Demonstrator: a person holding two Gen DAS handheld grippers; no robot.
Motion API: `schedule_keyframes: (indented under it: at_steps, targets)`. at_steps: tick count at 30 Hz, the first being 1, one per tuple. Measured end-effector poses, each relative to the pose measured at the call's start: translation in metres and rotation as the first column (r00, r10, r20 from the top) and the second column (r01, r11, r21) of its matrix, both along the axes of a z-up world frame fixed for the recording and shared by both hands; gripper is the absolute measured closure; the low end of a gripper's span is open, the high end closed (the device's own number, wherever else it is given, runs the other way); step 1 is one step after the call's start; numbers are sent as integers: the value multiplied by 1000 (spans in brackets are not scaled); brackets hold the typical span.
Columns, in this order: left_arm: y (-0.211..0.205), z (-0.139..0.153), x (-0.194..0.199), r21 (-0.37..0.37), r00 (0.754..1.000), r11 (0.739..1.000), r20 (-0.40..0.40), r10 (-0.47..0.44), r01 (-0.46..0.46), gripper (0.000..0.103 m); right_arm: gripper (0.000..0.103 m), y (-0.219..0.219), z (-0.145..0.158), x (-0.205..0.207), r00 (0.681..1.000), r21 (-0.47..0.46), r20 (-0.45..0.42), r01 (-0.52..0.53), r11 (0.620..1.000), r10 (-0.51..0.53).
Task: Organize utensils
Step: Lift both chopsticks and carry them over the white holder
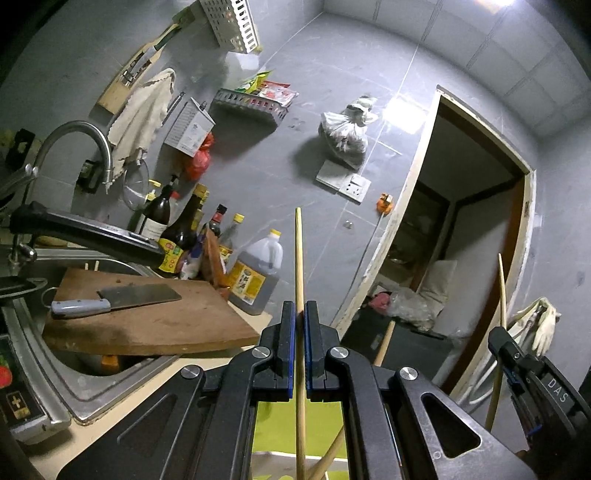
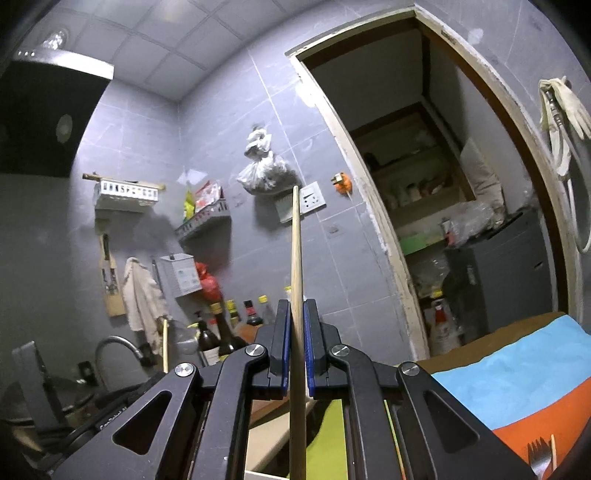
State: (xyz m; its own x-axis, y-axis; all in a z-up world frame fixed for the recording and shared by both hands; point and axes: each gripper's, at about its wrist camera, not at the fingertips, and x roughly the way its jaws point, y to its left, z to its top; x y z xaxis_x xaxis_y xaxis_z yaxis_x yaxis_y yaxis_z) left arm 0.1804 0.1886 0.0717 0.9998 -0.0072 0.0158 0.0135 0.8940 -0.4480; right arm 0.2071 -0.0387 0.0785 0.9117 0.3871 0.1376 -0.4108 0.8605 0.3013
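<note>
My left gripper [image 1: 300,314] is shut on a wooden chopstick [image 1: 299,258] that stands upright between its blue pads, its tip pointing up at the grey wall. My right gripper [image 2: 295,314] is shut on a second wooden chopstick [image 2: 295,251], also upright. The right gripper also shows in the left wrist view [image 1: 517,358] at the lower right, with its chopstick [image 1: 500,288] rising above it. Below the left gripper more chopsticks [image 1: 328,458] lie over a lime-green surface [image 1: 273,424]. A fork [image 2: 537,456] lies on an orange and blue cloth [image 2: 517,380] at the lower right.
To the left are a steel sink [image 1: 55,369] with a faucet [image 1: 74,133], a wooden cutting board [image 1: 166,325] bearing a cleaver [image 1: 118,299], and several sauce bottles [image 1: 184,229]. A white wall rack [image 1: 229,22] and a grey shelf basket [image 1: 251,103] hang above. An open doorway [image 2: 424,184] lies to the right.
</note>
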Motion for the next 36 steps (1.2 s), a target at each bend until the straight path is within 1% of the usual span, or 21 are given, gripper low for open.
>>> schedule_keyframes:
  at_steps: [4,7,19,23,29,36]
  targets:
    - [-9,-6,-4,15,1000,1000,11,22,-22,101,98,-1,-10,6,1000,18,-20,7,1000,-7]
    - [-18,-9,-8,54,999,998,19,35,-36,101,98,-2,-15,8,1000,21,-28,14,1000,-14]
    - [-33,-19,-7,115,1000,993,15,19,-21,101,98,6,-23,2,998,-6,14,61,998,-61]
    - [-36,-22,-8,131,1000,991,9,14,-15,101,98,5,-24,2,998,-12,17,67,998,-67]
    - [-41,-27,-10,156,1000,988,-9,-5,6,101,97,6,-27,1,998,-44,2,67,997,-67]
    - [-41,-31,-13,159,998,986,-44,-38,44,101,97,7,-31,-8,999,-128,-4,34,991,-35]
